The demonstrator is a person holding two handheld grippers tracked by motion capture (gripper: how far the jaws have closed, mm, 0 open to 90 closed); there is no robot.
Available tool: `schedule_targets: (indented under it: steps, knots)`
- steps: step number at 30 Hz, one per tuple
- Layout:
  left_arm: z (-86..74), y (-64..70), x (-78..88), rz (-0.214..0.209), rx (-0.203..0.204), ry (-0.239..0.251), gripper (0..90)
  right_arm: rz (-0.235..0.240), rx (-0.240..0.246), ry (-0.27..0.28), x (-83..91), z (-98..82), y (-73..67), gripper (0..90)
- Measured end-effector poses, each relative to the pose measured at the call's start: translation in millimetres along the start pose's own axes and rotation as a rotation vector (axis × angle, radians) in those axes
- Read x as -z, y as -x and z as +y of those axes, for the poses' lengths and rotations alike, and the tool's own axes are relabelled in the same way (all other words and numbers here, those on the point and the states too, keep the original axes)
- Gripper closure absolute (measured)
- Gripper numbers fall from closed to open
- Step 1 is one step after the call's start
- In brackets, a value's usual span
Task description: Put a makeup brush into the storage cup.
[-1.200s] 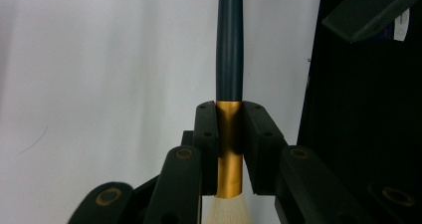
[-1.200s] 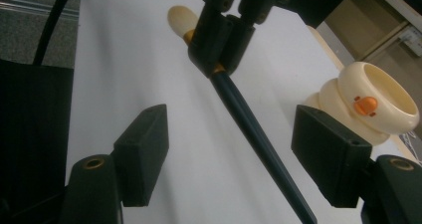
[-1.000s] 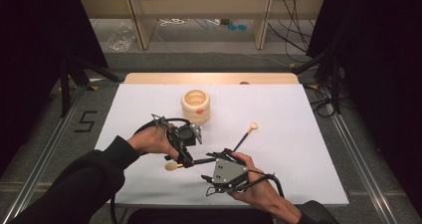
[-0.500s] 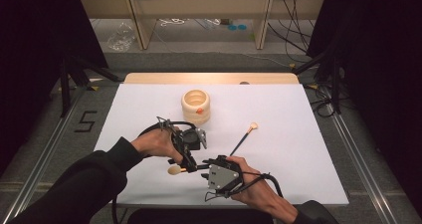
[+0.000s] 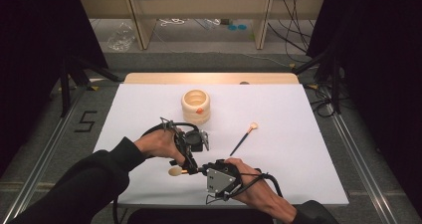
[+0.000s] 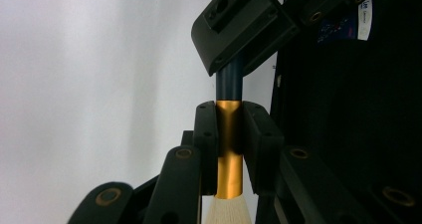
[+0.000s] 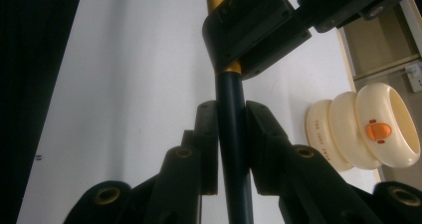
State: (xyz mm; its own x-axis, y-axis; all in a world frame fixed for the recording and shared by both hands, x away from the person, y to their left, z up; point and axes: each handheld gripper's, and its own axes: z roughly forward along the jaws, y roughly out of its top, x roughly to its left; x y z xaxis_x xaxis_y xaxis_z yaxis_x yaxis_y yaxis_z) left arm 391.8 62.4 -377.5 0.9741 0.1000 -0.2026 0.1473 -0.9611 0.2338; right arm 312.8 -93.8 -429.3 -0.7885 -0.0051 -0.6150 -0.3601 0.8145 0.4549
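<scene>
Brush point(image 5: 175, 171) sits above the sheet point(image 5: 149, 104), nearer you than the cup point(image 5: 196, 105), bristles pointing left. Your left gripper point(image 6: 230, 134) is clamped on its gold ferrule. Your right gripper point(image 7: 232, 144) has just been closing, and its jaws now press the dark handle just beside the left one. A second brush point(image 5: 244, 138) lies right of the cup, well apart.

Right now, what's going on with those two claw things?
Left gripper shut on brush ferrule. Right gripper just closed on its dark handle. Cream cup, second brush apart.
</scene>
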Motion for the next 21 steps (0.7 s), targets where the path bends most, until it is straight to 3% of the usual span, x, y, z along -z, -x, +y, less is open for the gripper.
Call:
schedule_targets:
  steps: [21]
  knots:
    - [-2.0,-1.0,-1.0,-0.050,0.075,0.020,77.0,0.024,0.037,-0.004,-1.4,-0.1,-0.7,78.4]
